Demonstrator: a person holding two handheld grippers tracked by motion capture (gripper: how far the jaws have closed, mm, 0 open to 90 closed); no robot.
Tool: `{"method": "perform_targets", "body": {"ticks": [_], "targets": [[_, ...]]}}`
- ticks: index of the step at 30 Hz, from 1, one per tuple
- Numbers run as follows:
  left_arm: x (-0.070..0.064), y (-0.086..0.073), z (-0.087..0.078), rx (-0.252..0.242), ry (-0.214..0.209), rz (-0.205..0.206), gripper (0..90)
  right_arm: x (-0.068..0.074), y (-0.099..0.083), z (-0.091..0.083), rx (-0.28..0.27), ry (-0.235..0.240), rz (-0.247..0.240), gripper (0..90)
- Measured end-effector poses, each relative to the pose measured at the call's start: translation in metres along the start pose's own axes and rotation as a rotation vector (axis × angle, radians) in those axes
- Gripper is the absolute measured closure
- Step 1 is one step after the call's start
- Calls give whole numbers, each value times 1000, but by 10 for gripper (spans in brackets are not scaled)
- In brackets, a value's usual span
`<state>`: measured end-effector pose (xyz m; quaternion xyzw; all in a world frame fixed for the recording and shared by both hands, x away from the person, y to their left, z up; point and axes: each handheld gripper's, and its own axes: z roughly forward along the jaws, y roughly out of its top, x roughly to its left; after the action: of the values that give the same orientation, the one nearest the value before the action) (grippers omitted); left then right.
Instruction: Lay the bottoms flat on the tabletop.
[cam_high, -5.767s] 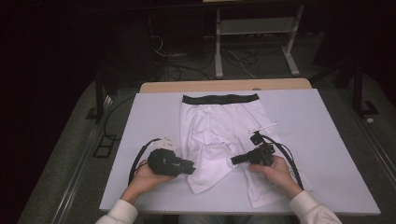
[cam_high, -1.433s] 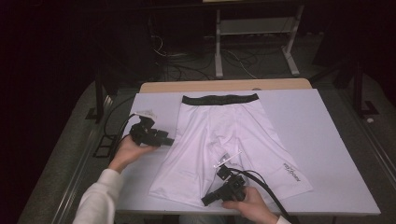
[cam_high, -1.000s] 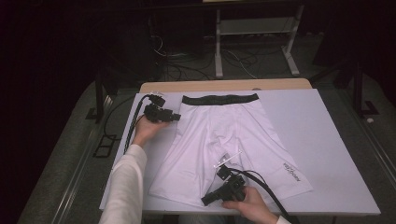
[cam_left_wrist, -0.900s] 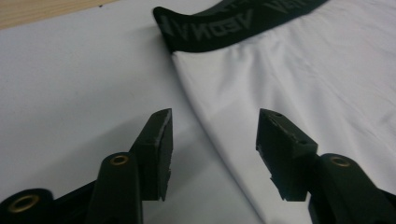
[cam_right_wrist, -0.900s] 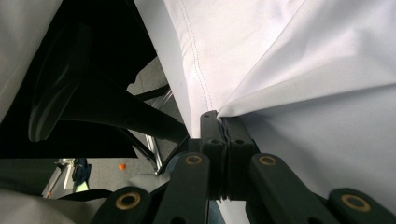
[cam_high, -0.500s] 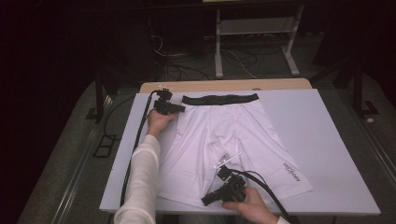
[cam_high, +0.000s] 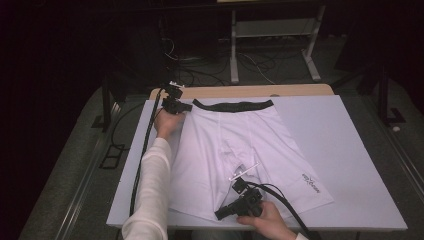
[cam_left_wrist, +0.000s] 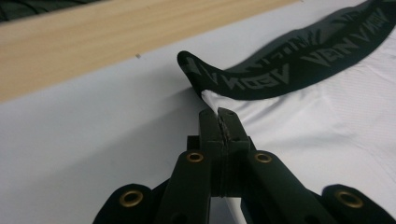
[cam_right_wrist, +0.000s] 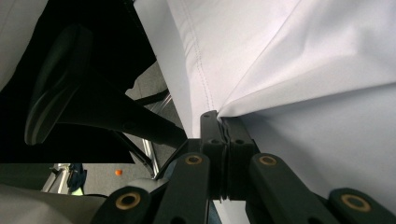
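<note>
— Fingers (cam_left_wrist: 227, 122) of the left gripper (cam_left_wrist: 218, 113) were pressed together on the white fabric just under the black waistband (cam_left_wrist: 299, 65), at the far left corner of the white shorts (cam_high: 240, 150). Were they gripping anything?

— They appeared to pinch the cloth's edge there; the jaws stood closed with fabric between the tips. In the high view that left gripper (cam_high: 176, 106) sat at the waistband's left end, arm stretched far across the table (cam_high: 360, 150).

— And the other one?

— The right gripper (cam_right_wrist: 218, 116) was clamped too, its jaws shut on a fold of the hem at the near edge of the left leg, beside the table's front edge. From above, the right gripper (cam_high: 235, 209) lay low at the front.

— What had changed?

— Over the last second or so the left hand had travelled from beside the table's left edge up to the waistband corner, while the right had stayed put on the hem. Several seconds earlier both grippers were near the middle and the shorts lay folded narrower; now they were spread flat.

— Meaning?

— Probably one side was held at both ends, ready for a lengthwise fold.
</note>
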<state>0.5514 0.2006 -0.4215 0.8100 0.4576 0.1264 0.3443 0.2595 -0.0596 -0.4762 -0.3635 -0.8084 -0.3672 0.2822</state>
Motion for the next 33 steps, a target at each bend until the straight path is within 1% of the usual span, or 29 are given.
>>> {"method": "perform_targets", "body": {"ticks": [1, 2, 3, 4, 5, 6, 7, 8, 10, 11, 12, 13, 14, 15, 17, 19, 21, 23, 24, 25, 26, 27, 28, 29, 31, 33], "targets": [[-1, 0, 1, -4, 2, 2, 886, 0, 0, 0, 1, 1, 3, 870], [-3, 0, 1, -12, 14, 6, 877, 0, 0, 0, 2, 0, 7, 866], [-5, 1, 2, -25, 17, 2, 852, 0, 0, -1, 2, 0, 7, 857], [-6, 1, 2, -27, 15, -5, 818, 1, -1, -2, 4, 0, 7, 835], [-8, 2, 1, -34, 16, -8, 775, 2, -1, -3, 3, -1, 3, 815], [-10, 3, 0, -40, 19, -5, 703, 3, -1, -5, -2, -2, 0, 782], [-12, 4, -1, -43, 25, 4, 656, 4, -1, -7, -9, -5, -4, 748], [-15, 5, -3, -49, 30, 10, 621, 5, -1, -10, -22, -15, -12, 711], [-21, 8, -7, -62, 27, 12, 522, 7, -1, -16, -43, -36, -31, 649], [-23, 8, -8, -68, 22, 13, 481, 8, 0, -20, -53, -45, -40, 614], [-25, 10, -12, -83, 3, 11, 447, 8, 1, -22, -61, -51, -48, 588], [-28, 11, -15, -91, -13, 9, 402, 9, 2, -28, -75, -64, -64, 546], [-30, 12, -18, -100, -27, 11, 378, 10, 3, -33, -90, -77, -82, 506], [-32, 13, -22, -115, -39, 10, 348, 11, 4, -38, -107, -92, -99, 454], [-34, 14, -29, -150, -74, 1, 286, 12, 5, -49, -141, -130, -141, 381], [-36, 13, -35, -180, -100, -14, 246, 12, 7, -61, -173, -190, -178, 278], [-38, 12, -41, -201, -113, -26, 181, 10, 8, -72, -204, -236, -203, 184], [-40, 11, -45, -196, -112, -25, 110, 8, 8, -83, -240, -272, -215, 128], [-41, 11, -47, -186, -113, -21, 71, 8, 8, -87, -251, -279, -219, 126], [-43, 11, -49, -173, -113, -13, 18, 7, 7, -94, -272, -294, -226, 103], [-45, 11, -51, -168, -113, 5, 0, 7, 7, -99, -289, -308, -229, 56], [-47, 9, -54, -183, -110, 14, 0, 6, 6, -104, -299, -326, -234, 11], [-49, 8, -57, -199, -110, 20, 0, 6, 5, -108, -304, -347, -243, 0], [-50, 6, -60, -212, -112, 16, 0, 6, 3, -112, -311, -363, -249, 0], [-52, 2, -64, -228, -122, 4, 0, 4, 1, -120, -319, -361, -254, 0], [-54, -3, -68, -232, -116, 17, 0, 1, -2, -127, -330, -364, -247, 0]]}}
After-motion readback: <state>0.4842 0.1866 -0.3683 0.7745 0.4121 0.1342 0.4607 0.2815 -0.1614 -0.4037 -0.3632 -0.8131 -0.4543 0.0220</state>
